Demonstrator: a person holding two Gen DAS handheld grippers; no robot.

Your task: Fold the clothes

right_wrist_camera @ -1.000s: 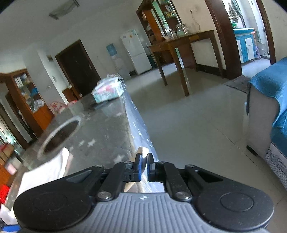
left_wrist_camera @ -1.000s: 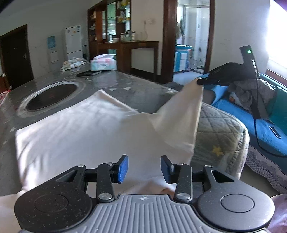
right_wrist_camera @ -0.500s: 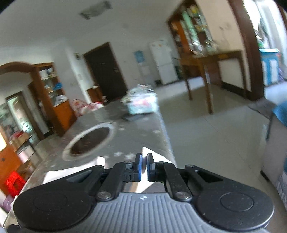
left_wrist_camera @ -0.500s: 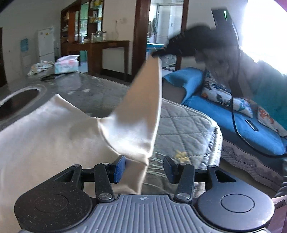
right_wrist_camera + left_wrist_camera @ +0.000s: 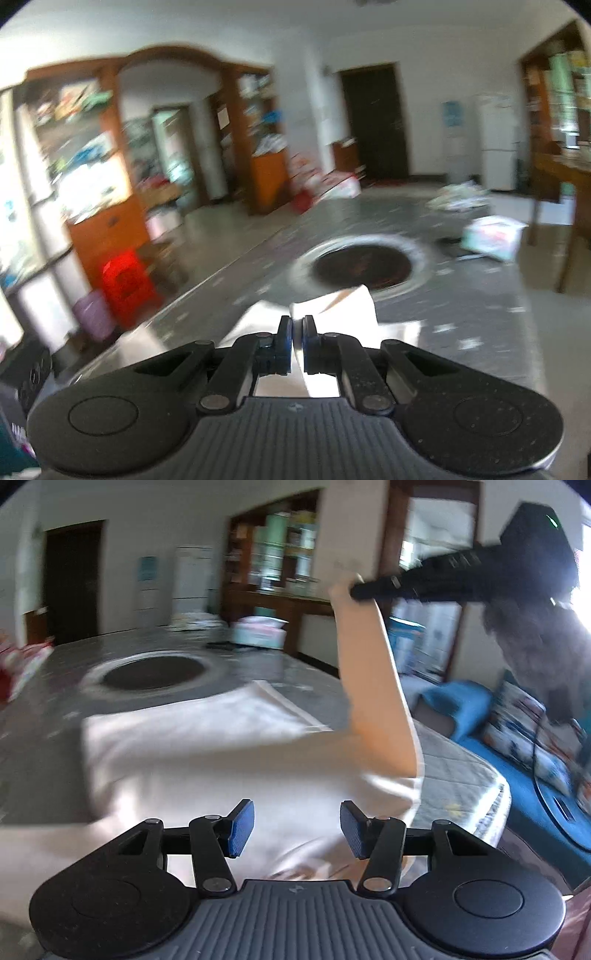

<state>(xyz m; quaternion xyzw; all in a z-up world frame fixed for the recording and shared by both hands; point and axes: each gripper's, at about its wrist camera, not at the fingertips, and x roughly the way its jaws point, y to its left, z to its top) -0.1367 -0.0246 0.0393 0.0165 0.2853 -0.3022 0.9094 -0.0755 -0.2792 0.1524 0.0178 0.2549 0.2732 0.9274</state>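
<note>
A cream garment (image 5: 221, 760) lies spread on the grey marble table (image 5: 66, 686). One corner of it (image 5: 369, 657) is lifted high, pinched by my right gripper (image 5: 356, 590), seen at upper right in the left wrist view. In the right wrist view that gripper (image 5: 297, 328) is shut on the cream cloth corner (image 5: 347, 301). My left gripper (image 5: 295, 825) hovers over the near part of the garment, its jaws opening, with nothing pinched between the blue pads (image 5: 242, 827).
A round dark inset (image 5: 153, 672) sits mid-table, with a tissue pack (image 5: 258, 631) beyond it. A quilted grey cushion (image 5: 461, 775) and blue sofa (image 5: 546, 812) lie to the right. A red stool (image 5: 125, 284) and shelves (image 5: 85, 155) stand left of the table.
My right gripper has lifted the cloth corner higher and swung it over toward the table, rolling as it went. My left gripper's jaws have spread wider and it has shifted across the garment.
</note>
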